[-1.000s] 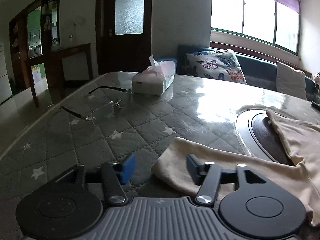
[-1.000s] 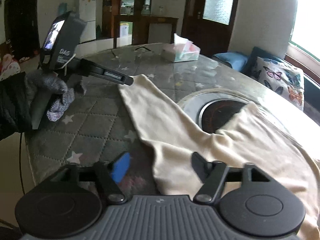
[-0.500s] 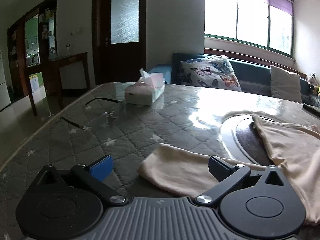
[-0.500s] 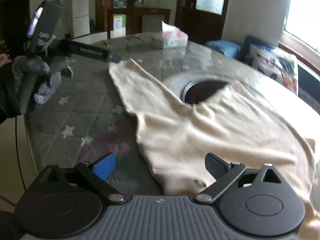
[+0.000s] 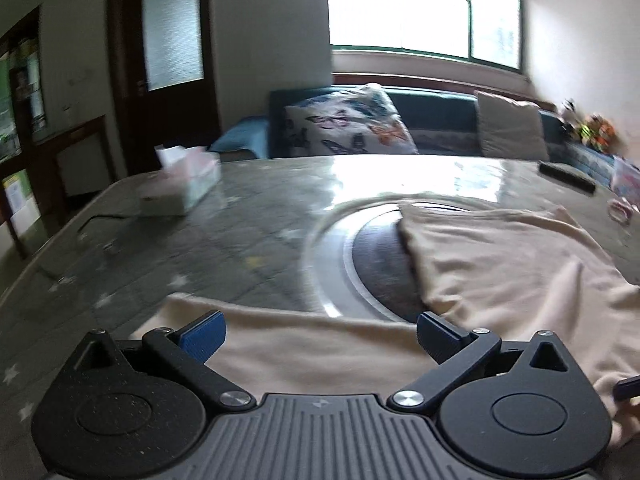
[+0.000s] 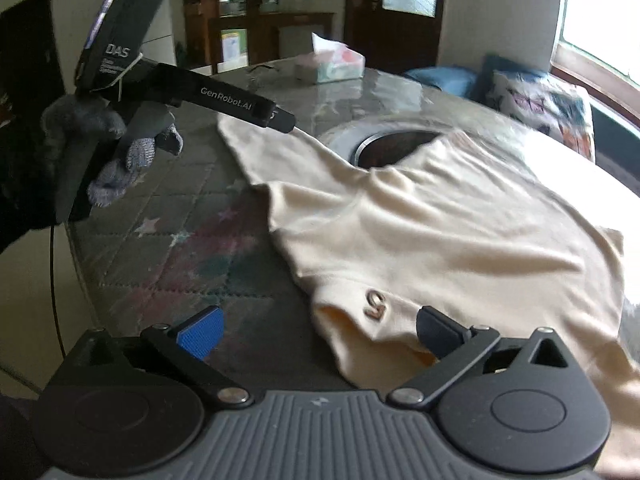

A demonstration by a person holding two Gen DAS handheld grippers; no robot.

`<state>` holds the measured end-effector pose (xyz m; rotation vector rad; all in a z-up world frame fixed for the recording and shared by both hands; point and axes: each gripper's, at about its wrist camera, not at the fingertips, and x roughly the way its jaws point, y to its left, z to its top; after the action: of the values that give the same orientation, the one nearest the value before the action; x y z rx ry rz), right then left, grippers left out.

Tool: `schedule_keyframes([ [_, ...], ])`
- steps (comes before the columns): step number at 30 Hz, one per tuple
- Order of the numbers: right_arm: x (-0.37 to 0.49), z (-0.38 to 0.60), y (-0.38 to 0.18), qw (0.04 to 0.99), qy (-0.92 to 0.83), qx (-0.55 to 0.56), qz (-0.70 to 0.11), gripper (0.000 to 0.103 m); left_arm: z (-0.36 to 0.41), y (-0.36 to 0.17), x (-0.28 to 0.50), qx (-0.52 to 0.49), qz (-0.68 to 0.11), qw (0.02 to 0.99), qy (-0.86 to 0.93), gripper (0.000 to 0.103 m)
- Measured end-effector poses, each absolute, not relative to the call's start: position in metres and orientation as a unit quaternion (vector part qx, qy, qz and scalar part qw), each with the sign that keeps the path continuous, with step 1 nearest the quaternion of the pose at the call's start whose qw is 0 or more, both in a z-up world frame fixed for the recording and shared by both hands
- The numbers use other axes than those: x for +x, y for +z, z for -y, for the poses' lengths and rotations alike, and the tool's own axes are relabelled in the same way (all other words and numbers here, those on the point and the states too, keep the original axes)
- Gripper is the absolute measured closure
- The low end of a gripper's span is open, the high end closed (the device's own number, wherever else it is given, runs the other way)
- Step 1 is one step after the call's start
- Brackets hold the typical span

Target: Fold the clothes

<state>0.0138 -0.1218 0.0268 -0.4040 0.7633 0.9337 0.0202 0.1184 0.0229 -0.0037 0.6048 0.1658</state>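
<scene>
The right gripper [image 6: 318, 334] is opening wide, empty, over a cream garment [image 6: 440, 232] spread on the tabletop [image 6: 192, 240], its hem showing a small "G". Beyond, the left gripper [image 6: 280, 116], marked "GenRobot.AI" and "DAS", gapes empty above its sleeve.

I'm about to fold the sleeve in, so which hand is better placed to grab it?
Probably left. The left tongs sit open right over the cream top's sleeve. The right tongs, just opening, are at the collar, far from that sleeve.
</scene>
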Motion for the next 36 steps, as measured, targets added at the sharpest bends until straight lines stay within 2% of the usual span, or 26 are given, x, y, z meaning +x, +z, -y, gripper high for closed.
schedule_keyframes([
  [8, 0.027, 0.149, 0.045, 0.831, 0.420, -0.162, -0.328, 0.000, -0.075, 0.013, 0.067, 0.043, -0.325, 0.943, 0.054, 0.000],
  [16, 0.054, 0.179, 0.024, 0.829, 0.392, -0.111, -0.383, 0.000, -0.063, -0.013, 0.102, 0.104, -0.364, 0.922, 0.083, 0.000],
  [29, 0.045, 0.192, 0.023, 0.819, 0.419, -0.114, -0.374, 0.000, -0.062, 0.003, 0.113, 0.118, -0.346, 0.927, 0.091, 0.000],
  [36, 0.054, 0.190, 0.023, 0.817, 0.425, -0.106, -0.376, 0.000, -0.056, -0.008, 0.155, 0.139, -0.362, 0.918, 0.087, 0.000],
])
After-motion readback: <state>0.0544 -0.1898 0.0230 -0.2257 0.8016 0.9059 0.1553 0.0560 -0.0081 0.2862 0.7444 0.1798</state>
